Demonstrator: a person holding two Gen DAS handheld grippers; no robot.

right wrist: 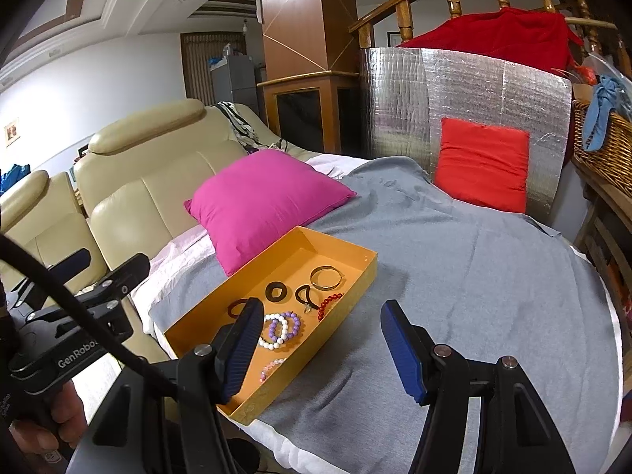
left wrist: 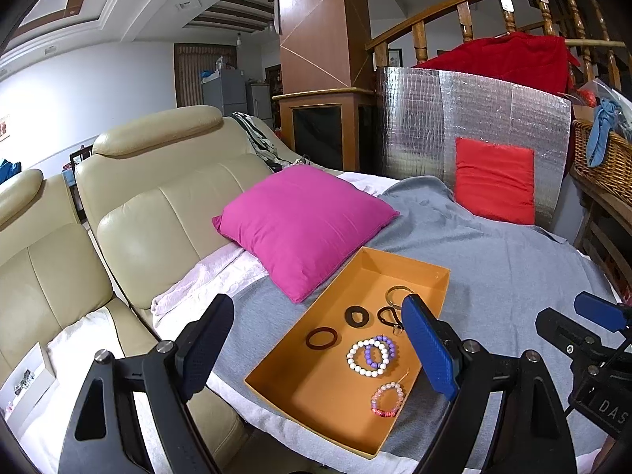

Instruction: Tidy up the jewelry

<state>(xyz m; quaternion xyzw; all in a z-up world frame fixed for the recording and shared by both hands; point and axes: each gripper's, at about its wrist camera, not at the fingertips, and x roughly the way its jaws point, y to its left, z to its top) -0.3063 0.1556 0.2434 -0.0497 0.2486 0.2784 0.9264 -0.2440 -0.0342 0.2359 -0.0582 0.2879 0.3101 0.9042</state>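
An orange tray (left wrist: 403,262) (right wrist: 339,241) lies on the grey cloth and holds several pieces of jewelry. Among them are a gold bangle (left wrist: 399,295) (right wrist: 326,277), a black hair tie (left wrist: 387,316), a white bead bracelet (left wrist: 367,356) (right wrist: 274,331) linked with a purple one (right wrist: 288,324), a pink bead bracelet (left wrist: 388,399) and red beads (right wrist: 330,304). My left gripper (left wrist: 316,343) hovers open over the tray's near half with nothing in it. My right gripper (right wrist: 322,351) is open and holds nothing, above the tray's near right edge and the cloth.
A pink cushion (left wrist: 304,225) leans against the tray's far left side. Behind it are a beige leather sofa (left wrist: 158,205), a red cushion (left wrist: 493,181) against a silver foil panel (left wrist: 414,118), and a wicker basket (left wrist: 604,162) at the right. Bare grey cloth (right wrist: 474,276) spreads right of the tray.
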